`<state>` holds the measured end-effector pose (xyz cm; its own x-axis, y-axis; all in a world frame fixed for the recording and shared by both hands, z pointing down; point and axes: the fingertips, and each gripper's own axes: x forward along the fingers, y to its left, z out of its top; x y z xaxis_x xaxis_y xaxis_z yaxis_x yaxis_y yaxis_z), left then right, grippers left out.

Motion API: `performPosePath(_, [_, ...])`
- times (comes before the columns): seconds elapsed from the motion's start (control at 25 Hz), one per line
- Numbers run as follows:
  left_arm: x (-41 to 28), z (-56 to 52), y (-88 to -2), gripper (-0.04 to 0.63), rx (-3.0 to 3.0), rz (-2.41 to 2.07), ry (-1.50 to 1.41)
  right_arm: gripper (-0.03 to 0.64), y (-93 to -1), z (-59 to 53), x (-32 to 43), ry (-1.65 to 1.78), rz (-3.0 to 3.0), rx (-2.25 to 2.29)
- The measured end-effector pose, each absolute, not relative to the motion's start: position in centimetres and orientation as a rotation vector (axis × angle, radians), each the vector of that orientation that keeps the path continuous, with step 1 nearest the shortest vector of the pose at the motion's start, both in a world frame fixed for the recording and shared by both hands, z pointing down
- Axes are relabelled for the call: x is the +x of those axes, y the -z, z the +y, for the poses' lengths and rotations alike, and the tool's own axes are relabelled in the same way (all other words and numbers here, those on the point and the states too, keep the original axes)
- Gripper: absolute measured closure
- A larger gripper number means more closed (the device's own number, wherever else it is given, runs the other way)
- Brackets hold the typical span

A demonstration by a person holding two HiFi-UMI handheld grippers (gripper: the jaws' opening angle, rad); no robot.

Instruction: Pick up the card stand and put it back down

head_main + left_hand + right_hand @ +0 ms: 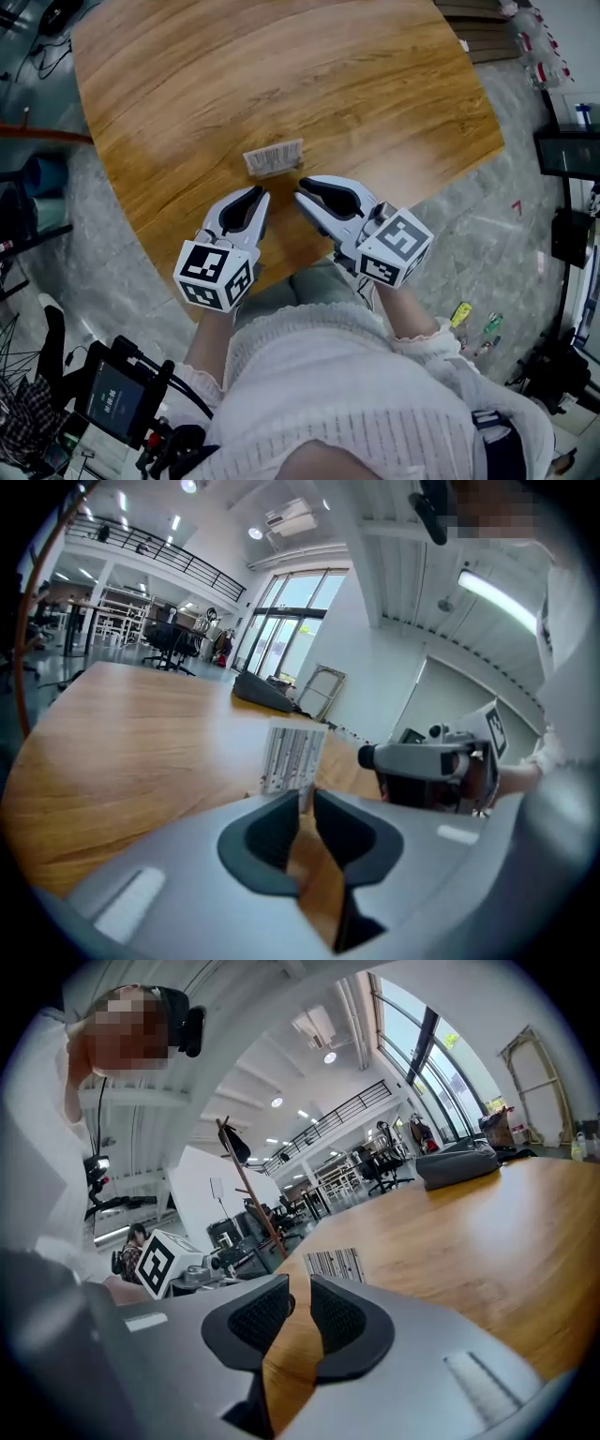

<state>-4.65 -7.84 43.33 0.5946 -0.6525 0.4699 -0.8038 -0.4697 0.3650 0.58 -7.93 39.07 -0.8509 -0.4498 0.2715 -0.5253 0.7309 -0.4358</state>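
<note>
The card stand (273,157), a small upright white card printed with dark stripes, stands on the round wooden table (281,66) just beyond both grippers. My left gripper (256,195) points at it from the near left and my right gripper (304,188) from the near right; both stop short of it. In the left gripper view the card stand (293,757) rises right behind the left gripper (307,799), whose jaws stand a narrow slit apart with only wood between them. In the right gripper view the card stand (335,1264) lies a little ahead of the right gripper (300,1286), also slightly open and empty.
The table's near edge (281,281) runs under the grippers, close to the person's lap. A dark bag (455,1166) lies at the table's far side. A black device with a screen (117,398) sits at the lower left. Shelves and small items line the floor at right.
</note>
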Motion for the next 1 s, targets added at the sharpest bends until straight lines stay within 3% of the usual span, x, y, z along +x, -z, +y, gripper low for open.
performPosePath(0.44, [-7.5,-12.2,-51.3,0.371,2.258,-1.233,-0.469,0.425,-48.9,-13.6,2.2,-0.65,-2.607,0.82])
performPosePath(0.64, [-6.7,-12.4,-51.0,0.347,2.291,-1.209,-0.51,0.385,-50.1,-13.3,1.0,-0.579,-2.532,0.717])
performPosePath(1.0, [-5.6,-12.8,-51.0,0.347,2.3,-1.194,-0.537,0.385,-51.0,-13.4,-0.6,-0.522,-2.47,0.648])
